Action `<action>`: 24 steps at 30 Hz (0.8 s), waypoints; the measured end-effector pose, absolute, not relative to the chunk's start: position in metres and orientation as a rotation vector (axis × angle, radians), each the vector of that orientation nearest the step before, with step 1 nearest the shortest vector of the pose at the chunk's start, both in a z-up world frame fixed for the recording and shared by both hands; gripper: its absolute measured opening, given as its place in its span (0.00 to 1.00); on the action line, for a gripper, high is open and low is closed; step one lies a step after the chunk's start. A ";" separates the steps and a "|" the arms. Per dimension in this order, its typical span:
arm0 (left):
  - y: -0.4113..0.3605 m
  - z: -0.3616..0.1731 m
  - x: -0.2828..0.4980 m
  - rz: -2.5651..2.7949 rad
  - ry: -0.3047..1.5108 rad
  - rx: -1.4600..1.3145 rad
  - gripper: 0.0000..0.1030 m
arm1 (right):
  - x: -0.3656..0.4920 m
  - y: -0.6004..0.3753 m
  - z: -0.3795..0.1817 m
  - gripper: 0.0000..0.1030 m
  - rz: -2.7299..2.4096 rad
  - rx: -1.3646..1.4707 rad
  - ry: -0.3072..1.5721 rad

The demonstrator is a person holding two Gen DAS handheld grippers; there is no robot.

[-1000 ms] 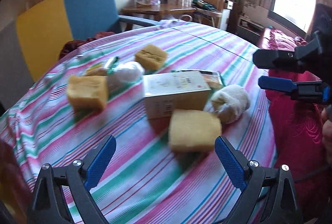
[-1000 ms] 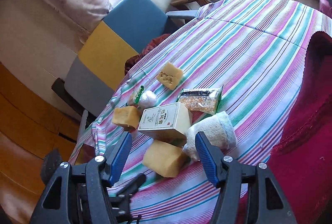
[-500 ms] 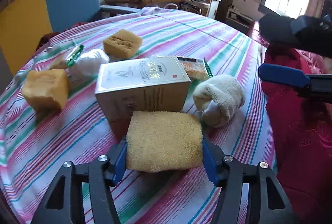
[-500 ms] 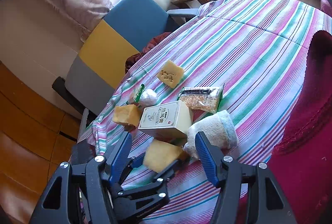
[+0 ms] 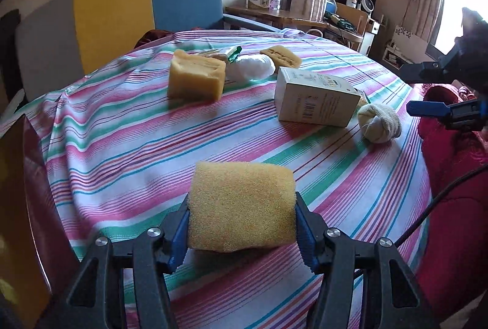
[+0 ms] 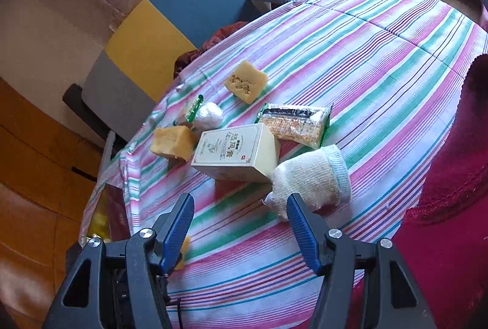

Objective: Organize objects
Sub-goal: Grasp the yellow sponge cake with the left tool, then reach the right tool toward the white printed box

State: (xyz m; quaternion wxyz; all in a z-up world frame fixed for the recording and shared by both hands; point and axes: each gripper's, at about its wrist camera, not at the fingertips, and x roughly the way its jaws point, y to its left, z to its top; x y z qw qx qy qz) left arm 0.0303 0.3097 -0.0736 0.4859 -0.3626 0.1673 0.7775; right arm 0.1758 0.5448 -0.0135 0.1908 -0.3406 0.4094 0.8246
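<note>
The yellow sponge (image 5: 242,207) is clamped between the jaws of the left gripper (image 5: 242,230), which have just been closing on it, and is held above the near edge of the desk (image 5: 128,146). The carrying step appears to be in hand; a clear spot is called for next. Open striped cloth lies toward the left edge, while the box (image 5: 315,101) and rolled sock (image 5: 379,123) crowd the right edge. The right gripper (image 6: 241,230) is held partly open, empty.

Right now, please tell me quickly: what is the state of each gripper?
Left gripper: jaws have just closed on the yellow sponge, holding it.
Right gripper: jaws open, nothing between them.
</note>
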 end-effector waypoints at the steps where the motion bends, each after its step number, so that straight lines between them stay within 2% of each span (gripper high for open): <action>1: 0.309 -0.074 0.031 1.893 0.396 -0.883 0.58 | 0.174 0.544 -0.014 0.62 2.316 -0.973 1.136; 19: 0.317 -0.085 0.034 1.893 0.418 -0.870 0.58 | 0.161 0.537 -0.017 0.62 2.282 -1.116 1.064; 21: 0.317 -0.085 0.034 1.892 0.415 -0.872 0.57 | 0.150 0.534 -0.018 0.62 2.291 -1.214 0.999; 24: 0.316 -0.085 0.034 1.888 0.406 -0.873 0.57 | 0.127 0.522 -0.008 0.63 2.364 -1.340 0.757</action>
